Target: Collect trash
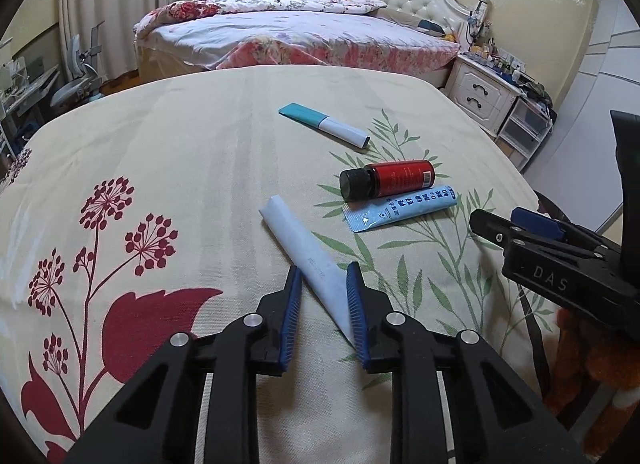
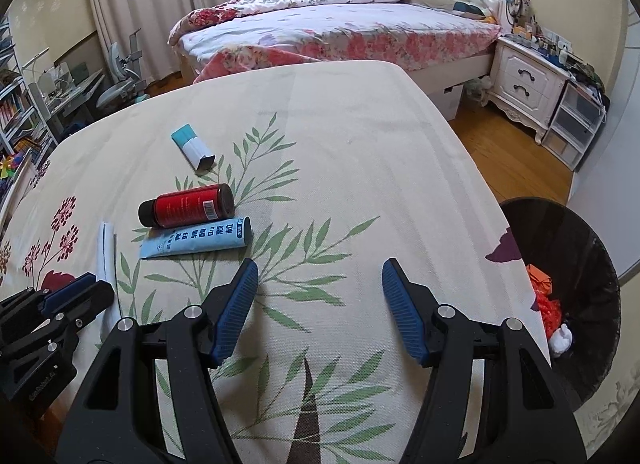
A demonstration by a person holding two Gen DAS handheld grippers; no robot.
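A flat white paper wrapper [image 1: 308, 260] lies on the flowered tablecloth; its near end sits between the fingers of my left gripper [image 1: 324, 276], whose jaws are narrow around it. It shows edge-on in the right wrist view [image 2: 106, 252]. Beyond lie a red bottle with a black cap [image 1: 388, 179] [image 2: 186, 205], a light blue tube [image 1: 402, 212] [image 2: 198, 243] and a teal-and-white box [image 1: 324, 124] [image 2: 194, 147]. My right gripper [image 2: 318, 276] is open and empty over the cloth, right of these things. It appears at the right edge of the left wrist view [image 1: 520, 232].
A black trash bin [image 2: 560, 288] holding orange and white scraps stands below the table's right edge. The table [image 2: 360, 143] ends at a rounded far edge. A bed [image 2: 340, 27], a white nightstand [image 2: 528, 83] and a desk area [image 2: 60, 91] lie beyond.
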